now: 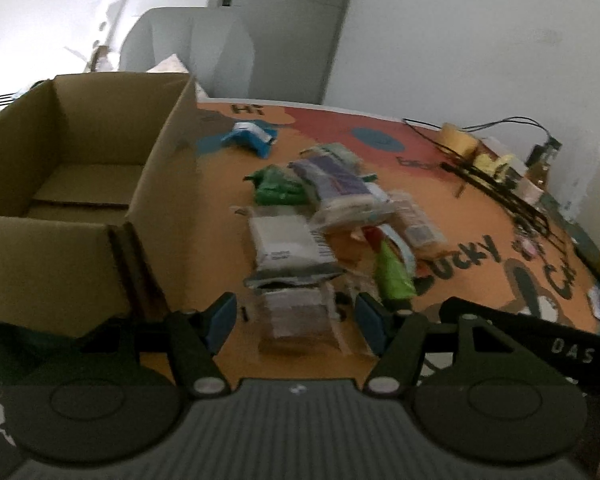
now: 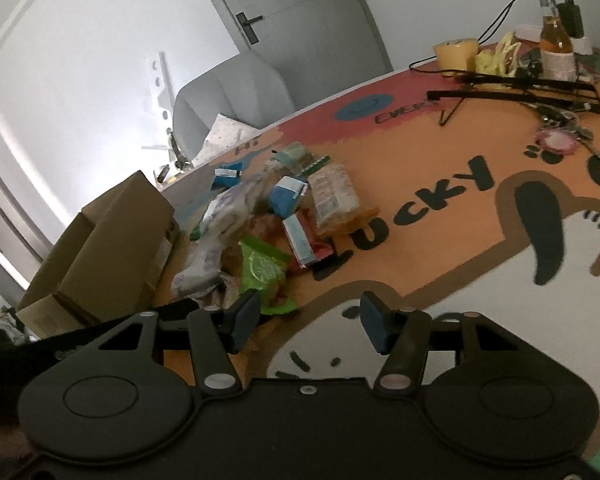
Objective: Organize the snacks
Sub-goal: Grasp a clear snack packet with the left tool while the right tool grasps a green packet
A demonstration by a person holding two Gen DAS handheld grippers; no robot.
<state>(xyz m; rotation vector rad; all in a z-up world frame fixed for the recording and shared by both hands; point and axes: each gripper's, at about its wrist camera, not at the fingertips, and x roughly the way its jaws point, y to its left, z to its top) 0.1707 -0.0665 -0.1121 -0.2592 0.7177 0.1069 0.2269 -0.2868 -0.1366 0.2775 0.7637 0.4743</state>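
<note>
Jaws gape on my left gripper [image 1: 296, 320] and right gripper [image 2: 308, 322], crinkly snack packets [image 1: 320, 208] at twelve o'clock.

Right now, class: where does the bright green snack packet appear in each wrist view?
Left wrist view: the bright green snack packet lies right of centre, at the pile's near right edge.
Right wrist view: the packet lies left of centre, nearest the gripper.
Shared landmark: the cardboard box, left of the pile.

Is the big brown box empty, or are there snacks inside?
Empty, as far as it shows. The cardboard box stands open, with only its bare bottom visible; the snacks lie outside on the table.
</note>
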